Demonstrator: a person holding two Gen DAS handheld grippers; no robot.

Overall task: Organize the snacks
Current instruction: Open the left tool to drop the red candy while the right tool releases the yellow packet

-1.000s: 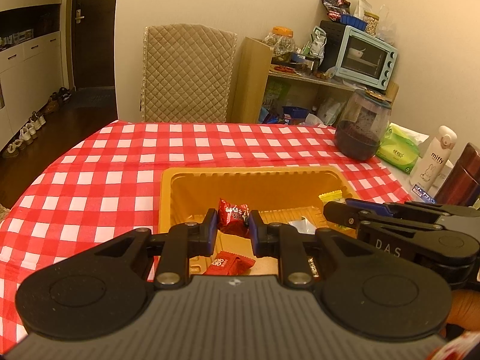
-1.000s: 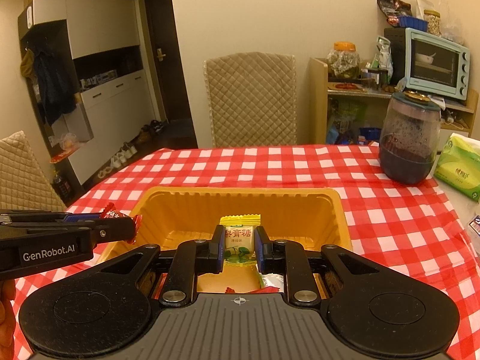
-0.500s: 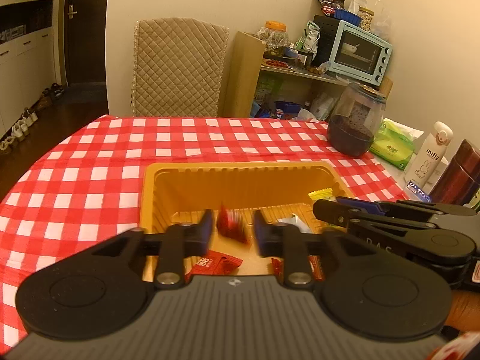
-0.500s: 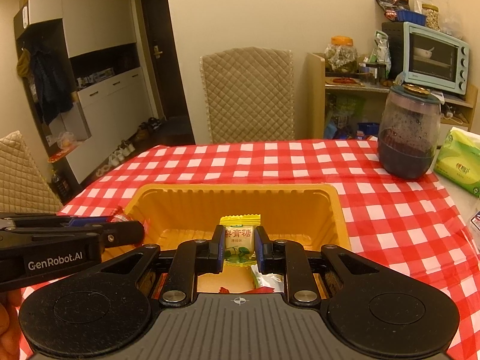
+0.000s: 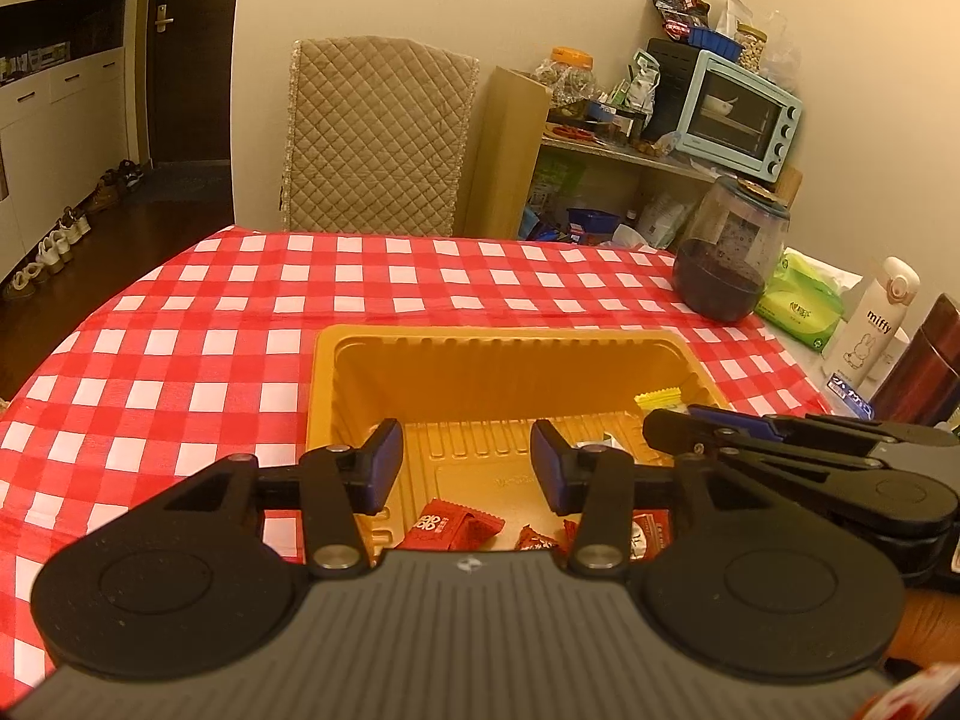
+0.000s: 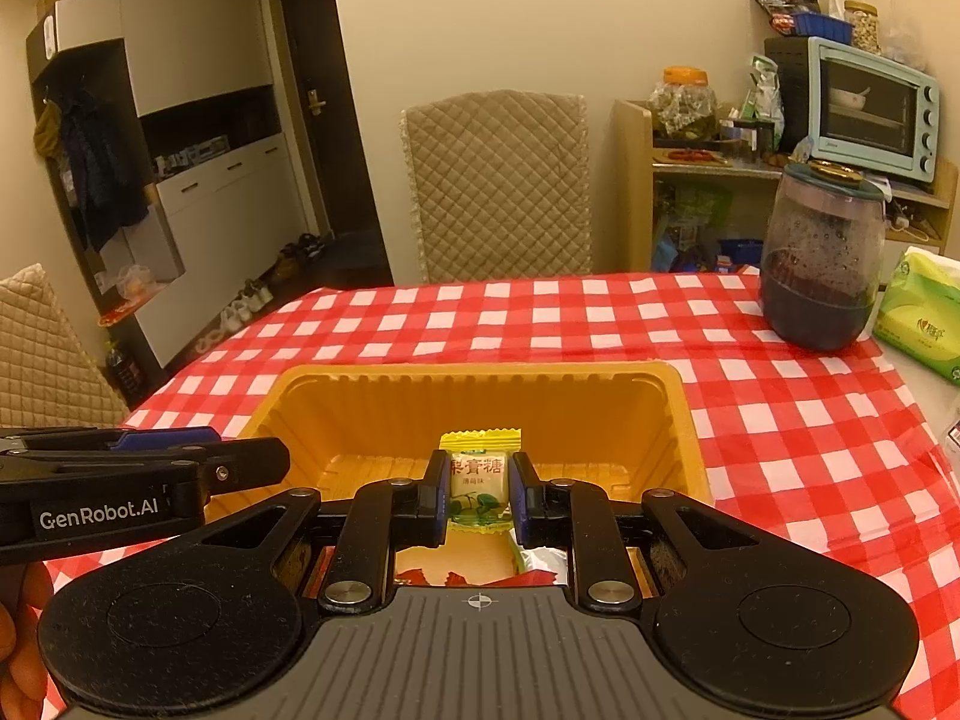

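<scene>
Yellow candy (image 6: pixel 478 483) — between right tongs (image 6: pixel 479 498)

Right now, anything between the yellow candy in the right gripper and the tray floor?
Nothing visible. The right gripper holds the yellow candy over the orange tray, with open floor below. The left gripper is open, off to the side.

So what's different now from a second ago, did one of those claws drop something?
Yes. The left gripper opened and let go of its red candy, which dropped into the yellow tray; a small red candy now lies on the tray floor beside the red packet. The right gripper is unchanged, clamped on the yellow-wrapped candy over the tray.
</scene>
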